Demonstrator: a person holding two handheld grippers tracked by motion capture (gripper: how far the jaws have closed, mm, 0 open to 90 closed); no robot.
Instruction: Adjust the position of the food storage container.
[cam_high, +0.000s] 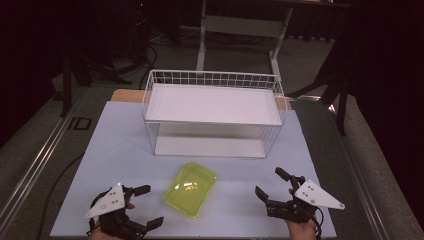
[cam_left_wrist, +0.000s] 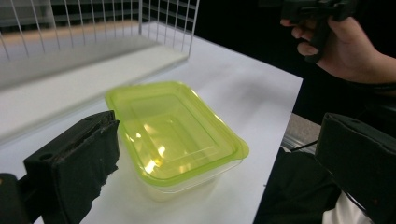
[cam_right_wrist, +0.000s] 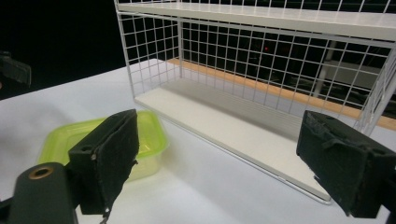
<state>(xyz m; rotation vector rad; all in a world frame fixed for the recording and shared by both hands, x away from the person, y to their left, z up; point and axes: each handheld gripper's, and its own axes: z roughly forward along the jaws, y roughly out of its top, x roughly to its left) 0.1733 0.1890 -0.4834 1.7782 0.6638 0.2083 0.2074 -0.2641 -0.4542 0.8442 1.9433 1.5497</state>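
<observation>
Left hand-held gripper (cam_high: 148, 205) jaws apart, green lidded container (cam_high: 191, 189) just beside

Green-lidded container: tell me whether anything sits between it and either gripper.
Nothing visible does. The green-lidded container sits alone on the white table, apart from the wire shelf rack behind it. The left gripper and the right gripper flank it with jaws open, bare tabletop between.

The high view looks forward and down over the wire shelf rack (cam_high: 212, 112). Both gripper views sit low and close, sharing the rack's front and the lidded green container (cam_left_wrist: 175, 135) before it.
</observation>
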